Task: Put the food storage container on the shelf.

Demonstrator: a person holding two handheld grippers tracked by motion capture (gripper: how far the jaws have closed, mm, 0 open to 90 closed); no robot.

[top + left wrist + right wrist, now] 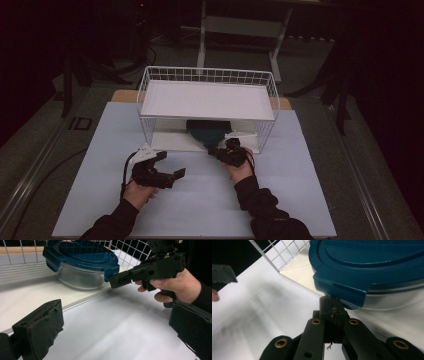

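A round glass container (77, 277) with a dark blue clip-on lid (80, 255) stands on the bottom tray of a white wire rack (207, 75), under its upper shelf. My right gripper (332, 308) is shut, and its tips sit right at the edge of one lid flap (342, 290); nothing shows between the jaws. From the left gripper view, that right gripper (117, 281) reaches in level, held by a hand (180, 287). My left gripper (115, 327) rests to the left on the table, jaws wide open and empty, pointing toward the container (207, 131).
The rack's wire wall (130, 255) rises behind and beside the container. The tray's front lip (85, 298) forms a low step above the white table (200, 200). A tan board edge (122, 95) lies behind the rack, and the room around it is dark.
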